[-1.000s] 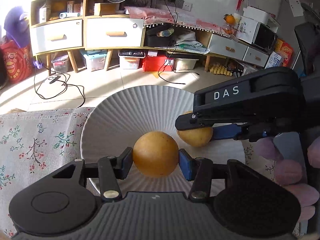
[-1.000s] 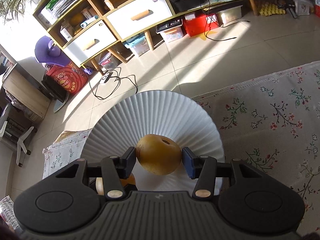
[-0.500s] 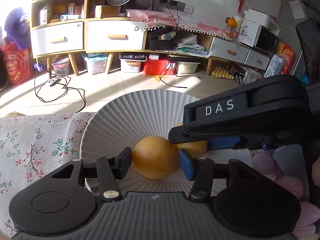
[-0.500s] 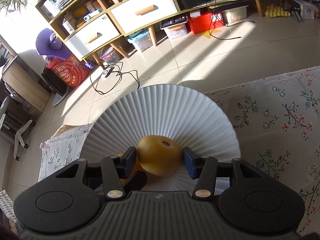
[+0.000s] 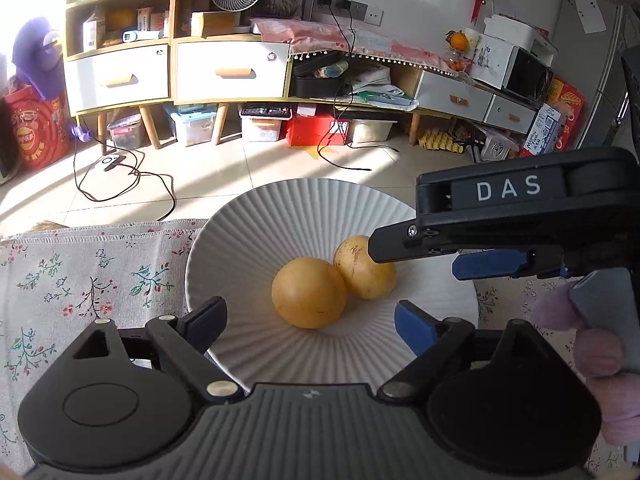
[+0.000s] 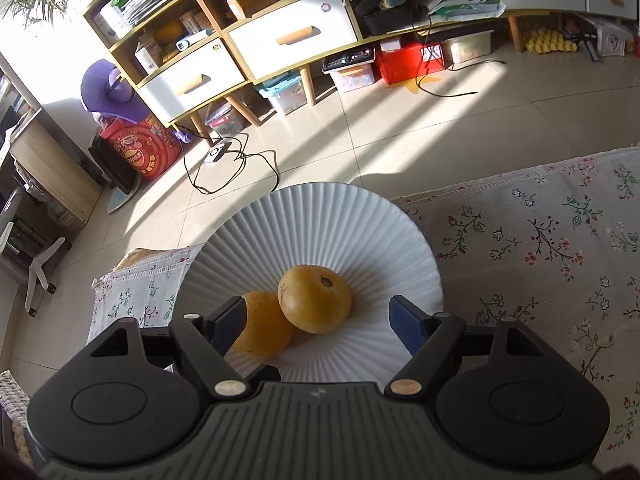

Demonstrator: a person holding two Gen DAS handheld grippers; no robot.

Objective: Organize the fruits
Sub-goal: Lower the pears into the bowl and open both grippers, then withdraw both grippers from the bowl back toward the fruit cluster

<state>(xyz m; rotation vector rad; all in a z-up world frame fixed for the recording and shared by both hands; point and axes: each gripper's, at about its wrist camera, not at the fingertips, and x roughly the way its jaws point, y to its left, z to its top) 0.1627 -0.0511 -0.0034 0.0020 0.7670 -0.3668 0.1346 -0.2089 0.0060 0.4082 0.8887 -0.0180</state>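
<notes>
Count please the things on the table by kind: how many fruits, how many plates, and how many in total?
Fruits: 2, one nearer the left gripper, one nearer the right gripper, side by side on the plate.
Plates: 1, white and ribbed.
Total: 3

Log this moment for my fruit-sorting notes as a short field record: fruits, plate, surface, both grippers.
fruits: two round yellow-orange fruits, side by side and touching
plate: white ribbed ceramic plate, holding both fruits
surface: floral-print tablecloth under the plate
left gripper: jaws just opened, pads clear of the nearer fruit
right gripper: jaws just opened, pads clear of the stem-marked fruit
</notes>
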